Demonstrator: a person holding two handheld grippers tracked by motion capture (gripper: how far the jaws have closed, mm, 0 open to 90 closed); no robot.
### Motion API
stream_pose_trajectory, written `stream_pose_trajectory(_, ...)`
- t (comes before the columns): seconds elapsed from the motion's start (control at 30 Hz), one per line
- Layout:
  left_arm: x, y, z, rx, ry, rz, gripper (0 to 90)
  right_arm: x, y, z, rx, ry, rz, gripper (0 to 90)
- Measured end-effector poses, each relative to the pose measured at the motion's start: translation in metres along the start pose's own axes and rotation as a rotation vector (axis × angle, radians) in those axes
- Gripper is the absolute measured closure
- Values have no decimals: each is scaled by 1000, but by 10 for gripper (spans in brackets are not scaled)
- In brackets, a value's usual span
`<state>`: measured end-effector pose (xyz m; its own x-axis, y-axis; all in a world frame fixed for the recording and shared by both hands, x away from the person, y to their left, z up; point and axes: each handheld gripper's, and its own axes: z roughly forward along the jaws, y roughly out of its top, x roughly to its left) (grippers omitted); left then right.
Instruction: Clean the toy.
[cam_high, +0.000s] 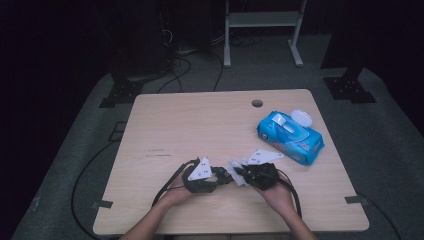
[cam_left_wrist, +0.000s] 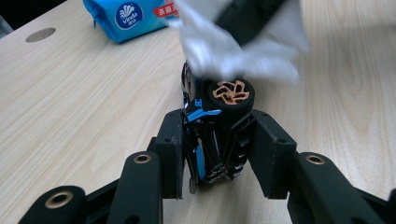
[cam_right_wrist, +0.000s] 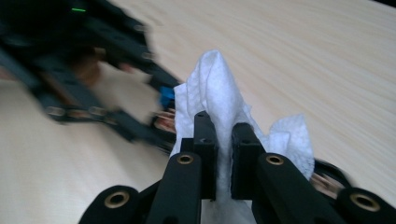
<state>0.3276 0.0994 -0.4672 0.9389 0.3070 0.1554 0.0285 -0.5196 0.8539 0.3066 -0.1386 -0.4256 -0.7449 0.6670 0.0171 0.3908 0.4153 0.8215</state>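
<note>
High view: the pale wood-grain table (cam_high: 200, 125) stood on grey carpet in a dark room, with cables trailing over the floor behind it and a white frame (cam_high: 262, 30) at the back. A round grommet hole (cam_high: 257, 103) sat near the far edge; a blue pack of wet wipes (cam_high: 290, 135) lay at the far right. Both grippers met near the front edge, the left gripper (cam_high: 222, 176) facing the right gripper (cam_high: 239, 175).

Left gripper view: jaws were clamped on a black toy car (cam_left_wrist: 217, 135) with a copper-spoked wheel (cam_left_wrist: 229, 92), held just above the bare tabletop. A white wipe (cam_left_wrist: 233, 46) pressed on the wheel from above.

Right gripper view: jaws were pinched together on the white wipe (cam_right_wrist: 215, 93), wood grain running diagonally behind; the left gripper was blurred at upper left
</note>
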Motion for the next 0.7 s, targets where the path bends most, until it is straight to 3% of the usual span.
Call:
stream_pose_trajectory(0.1,0,0,0,1,-3,-9,590,-9,-5,-4,-21,-2,44,834)
stream_pose_trajectory(0.17,0,0,0,0,-4,-12,590,-3,-4,-1,-20,26,44,834)
stream_pose_trajectory(0.27,-1,0,0,-1,-6,-7,590,14,5,9,-6,76,-30,833)
stream_pose_trajectory(0.33,0,-1,-1,-4,-12,-17,590,22,10,14,12,68,-87,833)
stream_pose_trajectory(0.37,0,-1,-2,-6,-15,-20,590,22,12,14,18,61,-90,833)
stream_pose_trajectory(0.53,-2,-3,-3,-17,-38,-25,592,-6,3,5,-5,-23,17,835)
stream_pose_trajectory(0.57,-3,-2,-2,-19,-41,-29,593,-8,1,3,-9,-20,33,835)
stream_pose_trajectory(0.63,-3,-2,-2,-20,-42,-30,592,-2,1,3,-11,-24,18,834)
stream_pose_trajectory(0.7,-3,-3,-2,-22,-41,-32,593,8,3,7,-19,30,6,833)
